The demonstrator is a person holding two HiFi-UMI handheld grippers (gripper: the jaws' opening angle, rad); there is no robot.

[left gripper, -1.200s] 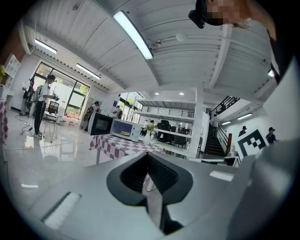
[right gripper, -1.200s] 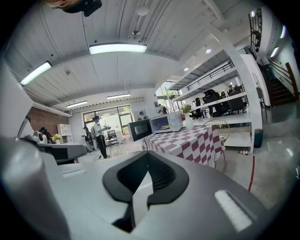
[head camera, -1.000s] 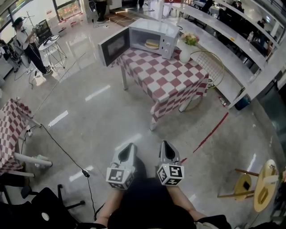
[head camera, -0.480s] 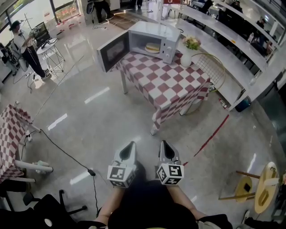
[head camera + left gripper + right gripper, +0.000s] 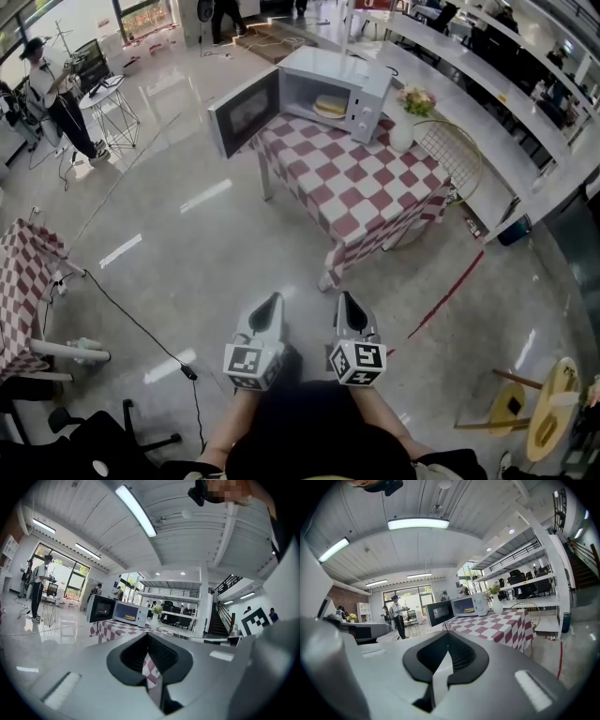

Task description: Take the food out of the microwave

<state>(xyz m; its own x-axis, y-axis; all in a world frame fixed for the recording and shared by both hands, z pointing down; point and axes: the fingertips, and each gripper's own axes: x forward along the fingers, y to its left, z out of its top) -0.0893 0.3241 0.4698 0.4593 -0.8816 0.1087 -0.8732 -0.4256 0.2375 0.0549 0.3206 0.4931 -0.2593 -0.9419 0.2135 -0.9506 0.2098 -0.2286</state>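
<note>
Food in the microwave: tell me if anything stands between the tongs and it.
Nothing visible does. The microwave door stands open, the food shows inside, and only bare floor lies between the left tongs, the right tongs and the table.

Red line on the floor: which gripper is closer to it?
Right. The red line runs past the right gripper on its outer side. The left gripper sits farther away, on the right gripper's other side.
</note>
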